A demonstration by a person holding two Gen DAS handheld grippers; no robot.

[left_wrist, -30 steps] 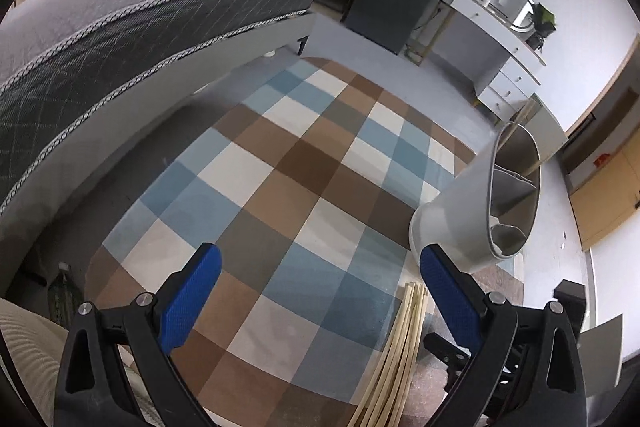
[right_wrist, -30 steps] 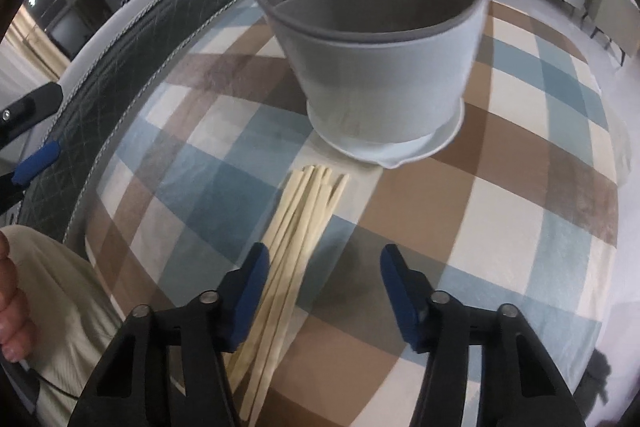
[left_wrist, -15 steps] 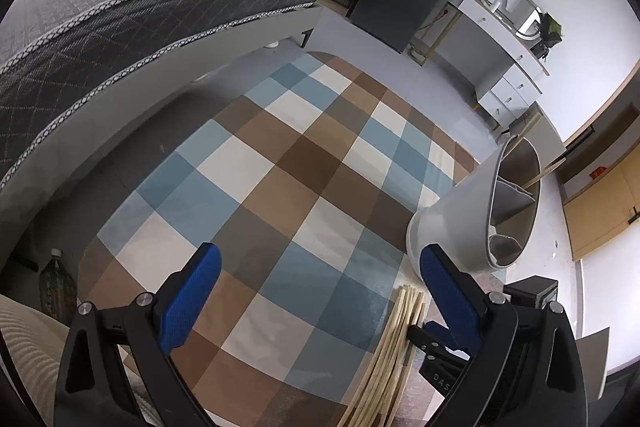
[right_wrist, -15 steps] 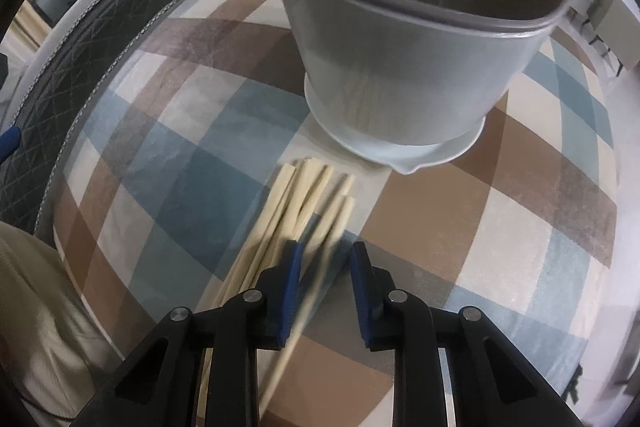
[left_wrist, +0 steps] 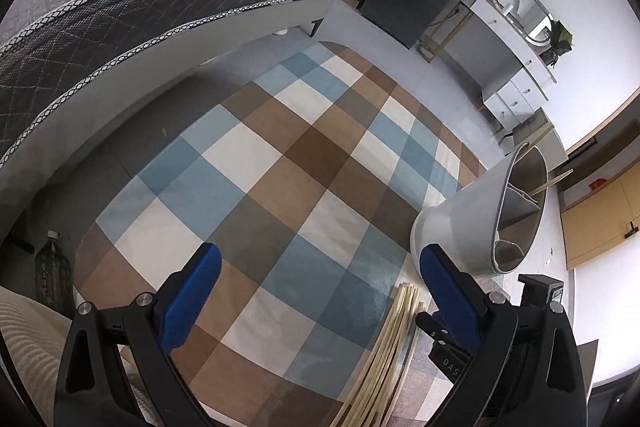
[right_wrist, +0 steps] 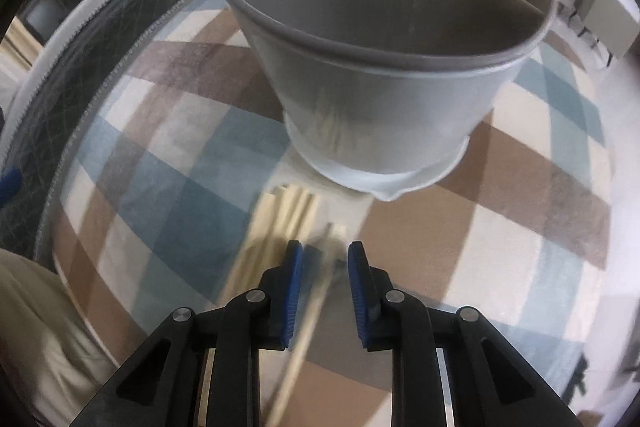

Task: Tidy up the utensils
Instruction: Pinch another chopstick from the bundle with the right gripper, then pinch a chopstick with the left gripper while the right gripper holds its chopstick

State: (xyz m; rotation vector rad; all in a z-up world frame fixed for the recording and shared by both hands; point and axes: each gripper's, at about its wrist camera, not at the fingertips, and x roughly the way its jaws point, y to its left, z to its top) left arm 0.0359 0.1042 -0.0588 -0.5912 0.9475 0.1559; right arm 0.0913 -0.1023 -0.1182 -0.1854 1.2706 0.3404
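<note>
The left gripper (left_wrist: 318,269) stood wide apart over the checked rug (left_wrist: 280,183), holding nothing. The right gripper (right_wrist: 325,259) sat low over the chopsticks (right_wrist: 294,207) — its jaws partly closed, with a gap showing; blur hid whether a stick between them was gripped. The bundle lay on the rug just before the grey utensil holder (right_wrist: 380,99), whose far compartments were cut off at the frame's top — only a stick tip (left_wrist: 554,181) poked out.

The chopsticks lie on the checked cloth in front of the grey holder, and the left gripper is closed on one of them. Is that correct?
Almost. The left gripper is open and holds nothing, as the left wrist view shows. The chopsticks do lie on the checked cloth before the grey holder.
</note>
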